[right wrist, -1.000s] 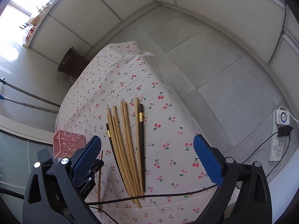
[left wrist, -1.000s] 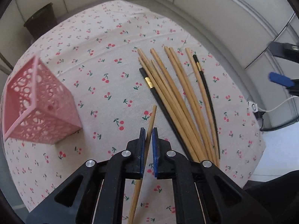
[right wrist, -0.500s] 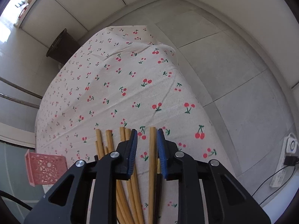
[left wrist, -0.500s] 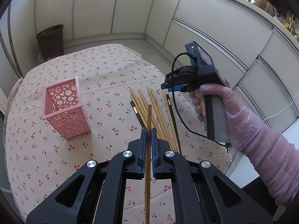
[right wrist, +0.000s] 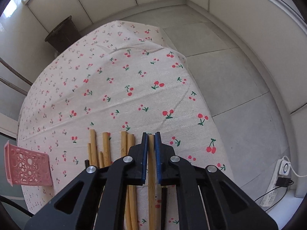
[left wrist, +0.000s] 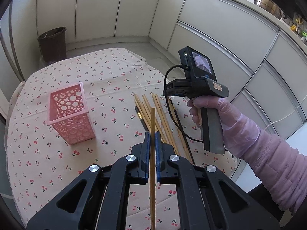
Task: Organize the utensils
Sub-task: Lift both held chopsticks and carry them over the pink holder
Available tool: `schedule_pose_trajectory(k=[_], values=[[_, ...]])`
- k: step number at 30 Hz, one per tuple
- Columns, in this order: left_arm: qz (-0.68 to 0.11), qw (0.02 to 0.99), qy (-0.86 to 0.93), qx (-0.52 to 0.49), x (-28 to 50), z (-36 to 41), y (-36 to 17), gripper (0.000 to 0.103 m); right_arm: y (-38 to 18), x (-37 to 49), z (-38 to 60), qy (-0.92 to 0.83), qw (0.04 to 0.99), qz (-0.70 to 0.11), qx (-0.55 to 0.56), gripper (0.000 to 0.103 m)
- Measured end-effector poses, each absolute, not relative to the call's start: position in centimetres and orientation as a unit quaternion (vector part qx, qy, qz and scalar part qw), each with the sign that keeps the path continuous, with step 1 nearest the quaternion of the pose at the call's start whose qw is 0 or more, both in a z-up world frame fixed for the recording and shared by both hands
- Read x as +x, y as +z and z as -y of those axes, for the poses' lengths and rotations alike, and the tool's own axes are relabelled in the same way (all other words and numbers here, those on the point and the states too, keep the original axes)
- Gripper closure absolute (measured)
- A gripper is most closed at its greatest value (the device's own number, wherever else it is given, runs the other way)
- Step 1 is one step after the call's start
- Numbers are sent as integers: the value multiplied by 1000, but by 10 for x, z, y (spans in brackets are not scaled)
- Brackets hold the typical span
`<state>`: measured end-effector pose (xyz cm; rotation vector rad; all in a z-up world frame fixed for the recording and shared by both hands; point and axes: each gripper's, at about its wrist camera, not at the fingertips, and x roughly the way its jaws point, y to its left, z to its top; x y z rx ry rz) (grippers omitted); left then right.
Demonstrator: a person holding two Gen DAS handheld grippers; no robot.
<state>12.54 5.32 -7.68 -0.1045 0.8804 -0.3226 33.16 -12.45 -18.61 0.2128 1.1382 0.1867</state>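
Left gripper [left wrist: 152, 134], low centre of its frame, pinched on one wooden chopstick [left wrist: 153, 118] raised over the cherry-print cloth [left wrist: 107, 72], pink basket [left wrist: 70, 115] standing at centre left. Right gripper [right wrist: 151, 135], low centre of its own frame, just closed down onto another chopstick [right wrist: 151, 153] at the right edge of the pile [right wrist: 107, 145] on the cloth. Gloved hand [left wrist: 220, 113] at right of the left view.

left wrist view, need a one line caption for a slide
Left gripper shut on a wooden chopstick, raised over the cherry-print tablecloth beside the pink holder.
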Motion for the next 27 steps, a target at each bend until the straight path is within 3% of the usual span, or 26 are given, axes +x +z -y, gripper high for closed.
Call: schedule_pose_trajectory(k=[15, 27], values=[[-314, 938, -136, -59, 82, -69, 3, 98, -13, 199, 141, 158, 900, -389, 116, 96], [-209, 974, -31, -78, 109, -116, 97, 99, 81, 210, 147, 210, 909, -285, 220, 96]])
